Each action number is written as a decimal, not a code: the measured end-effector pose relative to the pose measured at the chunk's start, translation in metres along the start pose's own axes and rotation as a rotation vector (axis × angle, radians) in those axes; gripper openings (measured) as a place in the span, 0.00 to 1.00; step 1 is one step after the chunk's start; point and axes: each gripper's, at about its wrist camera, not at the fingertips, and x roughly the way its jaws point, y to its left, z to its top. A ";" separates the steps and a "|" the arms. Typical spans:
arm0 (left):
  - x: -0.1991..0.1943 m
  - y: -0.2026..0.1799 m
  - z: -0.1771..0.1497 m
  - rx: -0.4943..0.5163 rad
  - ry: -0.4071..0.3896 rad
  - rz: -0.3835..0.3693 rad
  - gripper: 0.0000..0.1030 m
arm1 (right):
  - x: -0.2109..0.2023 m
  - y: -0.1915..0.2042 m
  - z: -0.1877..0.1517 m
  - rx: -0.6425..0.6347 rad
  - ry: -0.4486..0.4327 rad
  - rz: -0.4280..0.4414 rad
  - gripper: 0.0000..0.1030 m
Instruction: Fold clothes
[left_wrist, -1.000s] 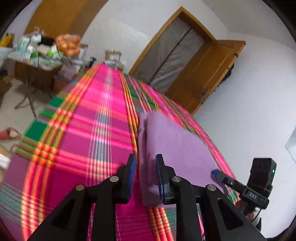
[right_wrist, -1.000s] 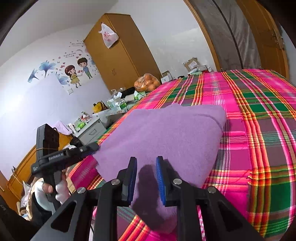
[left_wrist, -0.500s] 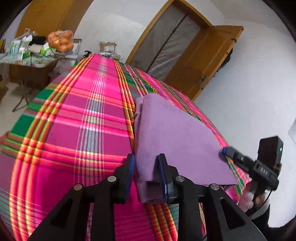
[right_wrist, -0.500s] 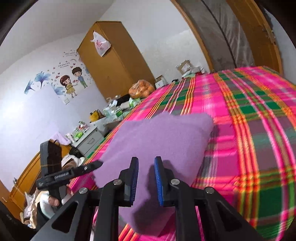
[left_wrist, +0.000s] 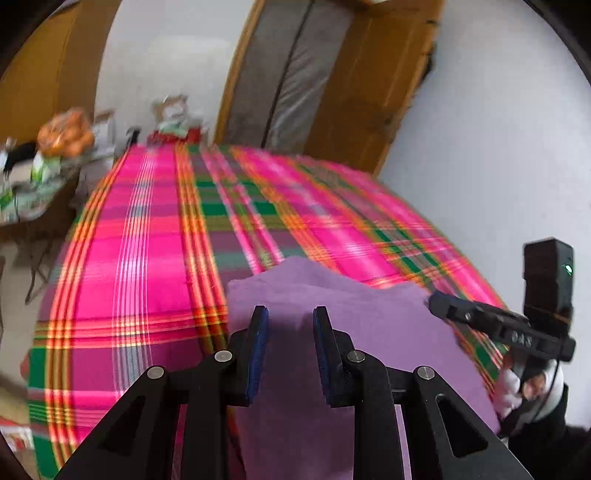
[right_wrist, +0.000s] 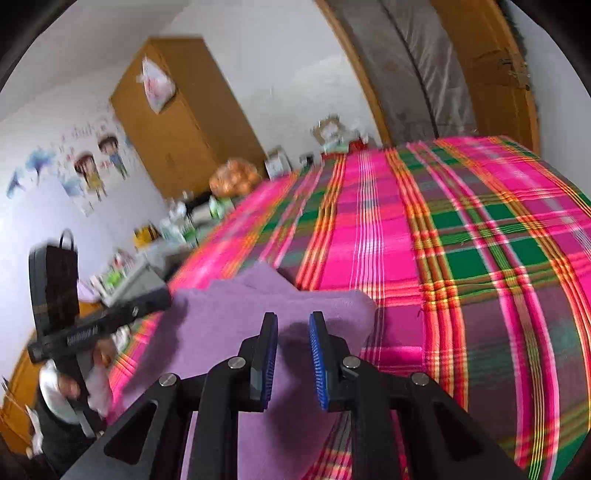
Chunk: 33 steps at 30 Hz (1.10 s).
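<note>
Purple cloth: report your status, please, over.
Left gripper and right gripper shut on purple cloth. Cloth folded, on plaid bed. Nothing in the way.

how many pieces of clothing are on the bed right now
1. A single purple garment lies on the plaid bedspread near its front edge, under the left gripper and right gripper. More pieces may lie outside either view.

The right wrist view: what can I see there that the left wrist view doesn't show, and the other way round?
Only the right wrist view shows the cartoon wall stickers and the white bag hanging on the wardrobe. Only the left wrist view shows the bare white wall beside the bed. Both show the purple garment on the plaid bedspread, the door and the bag of oranges.
</note>
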 end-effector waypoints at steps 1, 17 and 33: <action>0.006 0.007 0.000 -0.026 0.012 0.000 0.24 | 0.007 -0.002 0.002 0.002 0.019 -0.012 0.18; 0.015 0.036 -0.013 -0.204 0.011 -0.064 0.26 | -0.009 -0.020 -0.016 0.070 -0.008 0.134 0.05; -0.008 0.027 -0.026 -0.167 -0.008 -0.020 0.26 | -0.076 0.020 -0.071 -0.095 -0.064 0.128 0.08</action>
